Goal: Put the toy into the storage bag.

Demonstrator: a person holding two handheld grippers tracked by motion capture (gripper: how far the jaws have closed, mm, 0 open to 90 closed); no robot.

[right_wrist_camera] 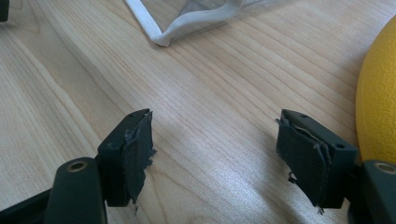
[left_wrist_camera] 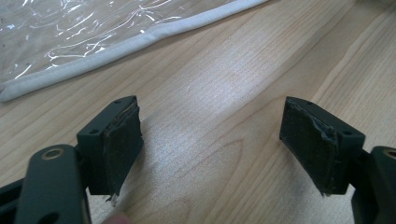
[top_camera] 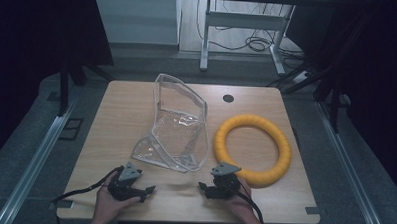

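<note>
here, two sets of tongs low over the near edge of a wooden desk [top_camera: 137,102], one in each hand. left tongs [top_camera: 142,191] near the front left, released, jaws spread wide with bare wood between the pads and nothing gripped; seen along them in the left gripper view [left_wrist_camera: 210,140], pads worn and frayed at the edges. right tongs [top_camera: 204,188] near the front centre-right, likewise released, jaws wide apart over bare wood, nothing between them; same frayed pads in the right gripper view [right_wrist_camera: 212,144].

beyond both, a clear plastic bag [top_camera: 178,124] with white trim, standing partly upright mid-desk, one flap spilled flat toward the near side; its white-edged hem across the top of the left gripper view [left_wrist_camera: 116,44] and a corner of it at the top of the right gripper view [right_wrist_camera: 187,21], apart from either tongs.

right of the bag, a yellow ring [top_camera: 252,149] lying flat, just beside the right tongs; its curved side at the right edge of the right gripper view [right_wrist_camera: 378,102], close by the right-hand jaw, contact impossible to tell.
</note>
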